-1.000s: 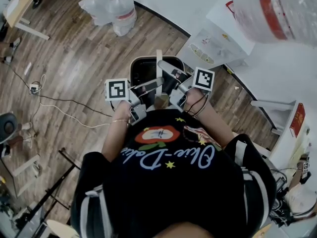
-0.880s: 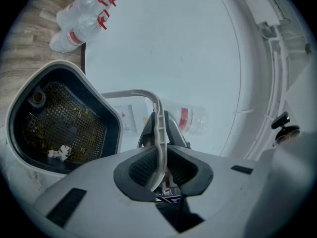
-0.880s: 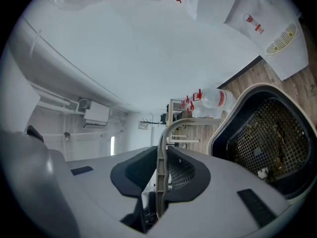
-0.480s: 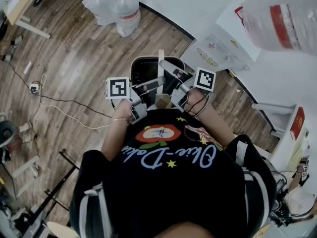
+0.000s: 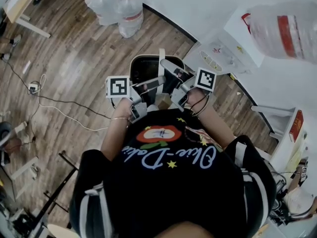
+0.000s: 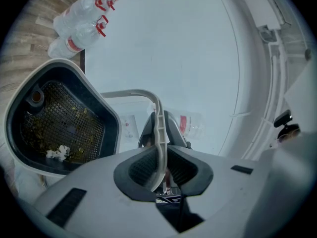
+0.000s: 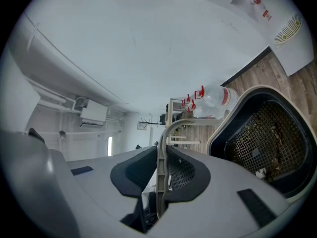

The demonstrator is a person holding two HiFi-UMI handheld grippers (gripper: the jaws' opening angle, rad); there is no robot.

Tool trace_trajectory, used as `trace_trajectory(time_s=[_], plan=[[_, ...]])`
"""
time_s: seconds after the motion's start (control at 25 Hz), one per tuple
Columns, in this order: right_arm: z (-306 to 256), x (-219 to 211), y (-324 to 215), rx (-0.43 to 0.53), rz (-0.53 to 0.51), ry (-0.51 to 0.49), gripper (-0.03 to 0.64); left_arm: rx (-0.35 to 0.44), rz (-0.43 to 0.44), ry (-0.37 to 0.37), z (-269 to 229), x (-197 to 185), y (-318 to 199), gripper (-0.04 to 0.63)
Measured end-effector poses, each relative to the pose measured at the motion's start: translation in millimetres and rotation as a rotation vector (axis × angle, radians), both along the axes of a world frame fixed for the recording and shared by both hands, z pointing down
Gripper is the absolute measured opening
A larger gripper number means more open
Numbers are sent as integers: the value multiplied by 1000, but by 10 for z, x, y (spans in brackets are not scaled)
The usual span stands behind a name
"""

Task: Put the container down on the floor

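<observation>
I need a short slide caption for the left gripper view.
Left gripper shut on the pale handle of a dark, mesh-lined container.

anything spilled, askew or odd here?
Nothing spilled: left gripper and right gripper both clamp the handle of the container. Only oddities: white scrap and crumbs in its mesh, loose cable across the floor.

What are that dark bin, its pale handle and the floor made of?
Dark bin with pale rim: probably moulded plastic, smooth, matt. Black mesh insert: fine grid, wire or plastic. Pale ribbed handle: likely plastic, moulded ribs show. Floor: wood-look planks, visible grain.
</observation>
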State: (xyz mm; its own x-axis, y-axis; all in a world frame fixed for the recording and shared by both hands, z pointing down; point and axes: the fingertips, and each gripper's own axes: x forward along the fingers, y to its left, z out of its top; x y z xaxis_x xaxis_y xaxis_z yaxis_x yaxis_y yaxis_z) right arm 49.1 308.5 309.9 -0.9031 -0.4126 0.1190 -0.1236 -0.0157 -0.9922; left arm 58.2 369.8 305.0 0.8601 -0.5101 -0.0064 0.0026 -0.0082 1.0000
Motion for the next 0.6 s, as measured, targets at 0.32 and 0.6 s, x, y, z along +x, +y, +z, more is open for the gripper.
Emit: trace_trajectory(time_s=[0.32,0.6], plan=[[29,-137,-153,-4,-5,8,57,-13,-11,11,9,-134,-151,57],[120,-156,-457,-30,-29,-11,57,-21,-27,-19,124,-129,-467,57]])
